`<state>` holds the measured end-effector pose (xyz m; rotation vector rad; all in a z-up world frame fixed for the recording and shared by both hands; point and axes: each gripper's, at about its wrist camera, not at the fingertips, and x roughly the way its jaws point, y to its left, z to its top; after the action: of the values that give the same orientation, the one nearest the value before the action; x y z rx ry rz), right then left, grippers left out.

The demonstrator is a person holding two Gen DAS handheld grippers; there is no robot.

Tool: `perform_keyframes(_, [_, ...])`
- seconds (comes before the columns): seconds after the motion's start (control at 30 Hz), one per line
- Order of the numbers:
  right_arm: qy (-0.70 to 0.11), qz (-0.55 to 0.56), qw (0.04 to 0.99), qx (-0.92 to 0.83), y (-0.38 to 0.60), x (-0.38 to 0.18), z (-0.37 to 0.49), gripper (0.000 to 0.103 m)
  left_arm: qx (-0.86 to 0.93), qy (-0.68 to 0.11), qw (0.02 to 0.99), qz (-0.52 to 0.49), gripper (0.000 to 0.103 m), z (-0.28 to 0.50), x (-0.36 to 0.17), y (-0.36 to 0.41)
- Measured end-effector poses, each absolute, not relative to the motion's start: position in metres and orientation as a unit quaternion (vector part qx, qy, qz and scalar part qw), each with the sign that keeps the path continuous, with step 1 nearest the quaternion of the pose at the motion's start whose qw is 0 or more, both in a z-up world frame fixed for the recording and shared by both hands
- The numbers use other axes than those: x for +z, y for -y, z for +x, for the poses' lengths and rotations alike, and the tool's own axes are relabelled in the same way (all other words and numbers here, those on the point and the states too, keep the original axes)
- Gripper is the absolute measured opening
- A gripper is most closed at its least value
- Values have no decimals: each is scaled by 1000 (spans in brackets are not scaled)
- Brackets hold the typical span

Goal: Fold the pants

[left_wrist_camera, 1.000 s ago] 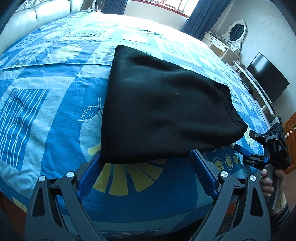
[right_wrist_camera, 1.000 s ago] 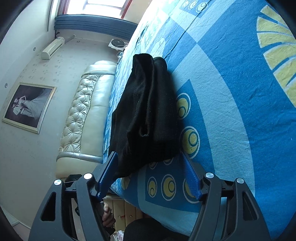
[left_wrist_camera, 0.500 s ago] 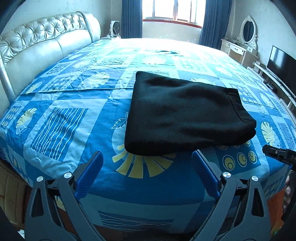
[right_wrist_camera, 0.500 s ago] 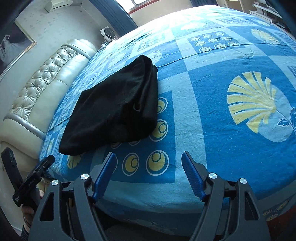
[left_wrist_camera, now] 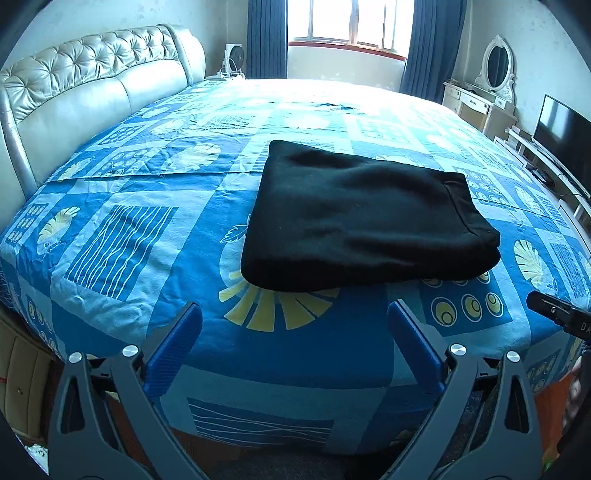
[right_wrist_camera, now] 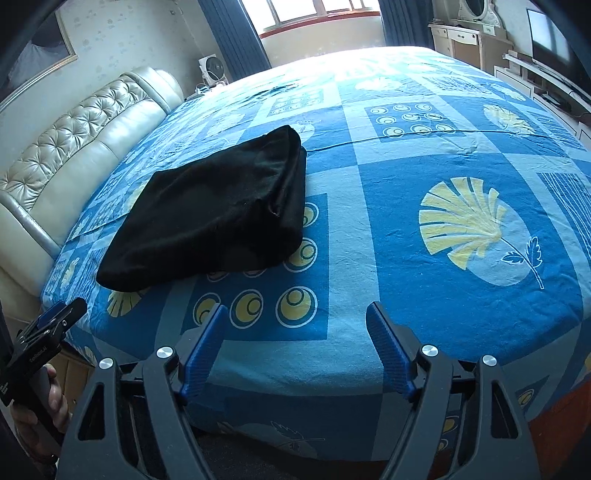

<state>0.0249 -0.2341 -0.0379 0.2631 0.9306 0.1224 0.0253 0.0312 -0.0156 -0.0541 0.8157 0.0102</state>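
The black pants (left_wrist_camera: 362, 221) lie folded into a thick rectangle on the blue patterned bed (left_wrist_camera: 122, 236). They also show in the right wrist view (right_wrist_camera: 218, 210), left of centre. My left gripper (left_wrist_camera: 294, 314) is open and empty, back from the pants' near edge, at the bed's front edge. My right gripper (right_wrist_camera: 295, 314) is open and empty, to the right of the pants and apart from them. The right gripper's tip shows at the right edge of the left wrist view (left_wrist_camera: 554, 314); the left gripper shows at the lower left of the right wrist view (right_wrist_camera: 44, 332).
A tufted cream headboard (left_wrist_camera: 74, 88) runs along the bed's left side. A window with blue curtains (left_wrist_camera: 351, 22) is at the far end. A white dresser with mirror (left_wrist_camera: 487, 92) and a TV (left_wrist_camera: 561, 129) stand at the right.
Both grippers have drawn back from the folded pants toward the bed's front edge and levelled out. The pants lie still.
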Motion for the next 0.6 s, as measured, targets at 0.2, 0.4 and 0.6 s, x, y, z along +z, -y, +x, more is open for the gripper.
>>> perform_keyframes(0.2, [-461,125,876,62,229,-47,24,76,-6,-396,917,-37,101,24,-17,-26])
perform_keyframes(0.4, [-469,119,873,64,225,-52,24,76,-4,-400,916,-28,101,27,-17,-23])
perform_keyframes(0.6, [-472,118,871,66,224,-52,24,76,5,-406,914,-24,101,29,-18,-25])
